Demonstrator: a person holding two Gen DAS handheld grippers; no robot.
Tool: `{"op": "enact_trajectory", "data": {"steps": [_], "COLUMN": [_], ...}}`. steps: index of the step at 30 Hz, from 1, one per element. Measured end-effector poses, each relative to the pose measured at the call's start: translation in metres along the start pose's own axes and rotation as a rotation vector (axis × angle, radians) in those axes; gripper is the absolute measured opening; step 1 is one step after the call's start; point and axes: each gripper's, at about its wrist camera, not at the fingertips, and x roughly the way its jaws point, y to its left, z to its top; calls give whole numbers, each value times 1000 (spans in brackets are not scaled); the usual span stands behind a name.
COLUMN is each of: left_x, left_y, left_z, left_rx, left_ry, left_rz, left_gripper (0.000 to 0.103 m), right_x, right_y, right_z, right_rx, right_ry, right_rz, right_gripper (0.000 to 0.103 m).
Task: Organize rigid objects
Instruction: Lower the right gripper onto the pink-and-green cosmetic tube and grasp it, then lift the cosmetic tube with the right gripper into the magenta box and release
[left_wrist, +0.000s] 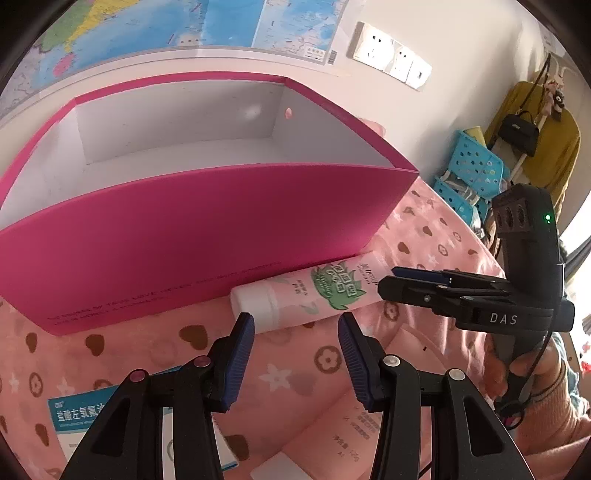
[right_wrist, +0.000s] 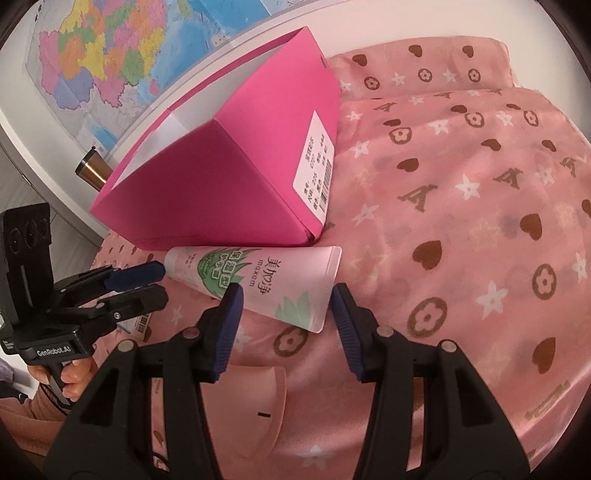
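Note:
A pink and white cream tube (left_wrist: 314, 291) (right_wrist: 266, 277) lies on the heart-print cloth against the front wall of an open magenta box (left_wrist: 207, 229) (right_wrist: 229, 177); the box's white inside shows nothing in it. My left gripper (left_wrist: 295, 325) is open just short of the tube's white cap end, with its left fingertip (left_wrist: 243, 325) overlapping the cap. My right gripper (right_wrist: 286, 299) is open with the tube's flat crimped end between its tips; I see no pad pressing on it. Each gripper shows side-on in the other's view: the right one (left_wrist: 395, 284) and the left one (right_wrist: 155, 280).
A blue and white medicine box (left_wrist: 77, 413) and a pale pink carton (left_wrist: 351, 424) (right_wrist: 255, 406) lie under the grippers. A brown cylinder (right_wrist: 92, 168) lies behind the magenta box. On the wall are a map (left_wrist: 147, 33) and sockets (left_wrist: 391, 55). Blue baskets (left_wrist: 472, 170) stand beyond the bed.

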Motion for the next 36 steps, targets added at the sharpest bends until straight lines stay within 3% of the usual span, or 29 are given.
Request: {"op": "enact_trajectory", "data": {"steps": [6,15,27,36], "left_x": [2,0,5,-15], "left_y": [-7,15,9,1], "left_z": [-1,2,1,0], "left_rx": [16,-40,-13,10], "left_ry": [1,-6,11,-29], "left_rz": [11,50,21,10], "left_gripper": [48,48,46,46], "right_x": [1,0,0,-14], "right_y": [4,2,5,17], "right_z": [-1,0,0,-1], "right_rx": [-15,-6,-22,-60], "right_ry": [-1,-3,-9,-44], "right_rz": [12,3,-15,-41], "right_gripper": [52,52,52,52]}}
